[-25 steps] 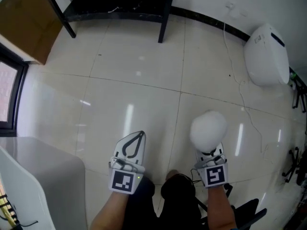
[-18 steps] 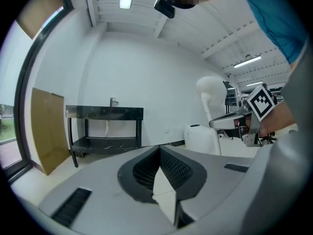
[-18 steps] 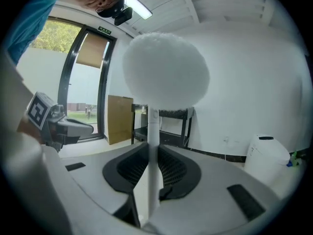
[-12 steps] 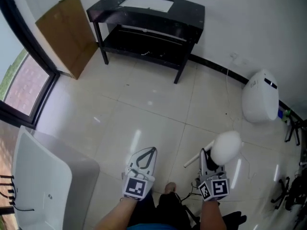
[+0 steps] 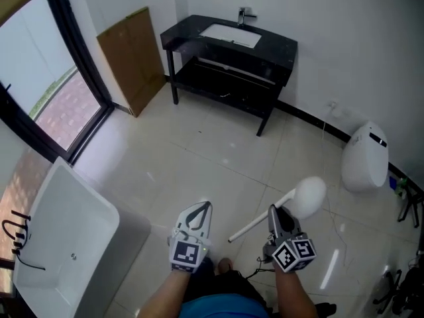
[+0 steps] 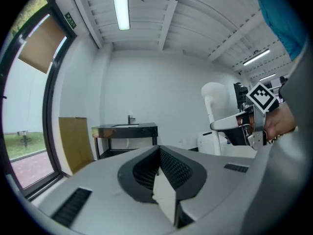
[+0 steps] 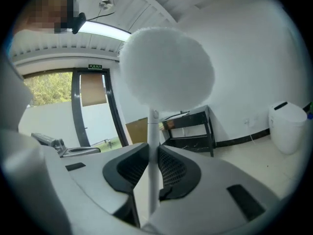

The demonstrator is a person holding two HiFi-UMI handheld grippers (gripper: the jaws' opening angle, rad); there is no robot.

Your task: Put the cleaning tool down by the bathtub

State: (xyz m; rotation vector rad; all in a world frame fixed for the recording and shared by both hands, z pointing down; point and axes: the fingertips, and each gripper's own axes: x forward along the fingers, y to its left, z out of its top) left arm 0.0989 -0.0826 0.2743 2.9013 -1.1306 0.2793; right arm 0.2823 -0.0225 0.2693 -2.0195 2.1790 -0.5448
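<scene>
Pale tiled floor, sink stand beyond, bathtub at left, right gripper fingers clamped on duster handle, left gripper fingers together, empty.

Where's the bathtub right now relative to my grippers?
Head view, lower left: the white bathtub sits by the window, just left of the left gripper.

Closed left claw, clamped right claw
</scene>
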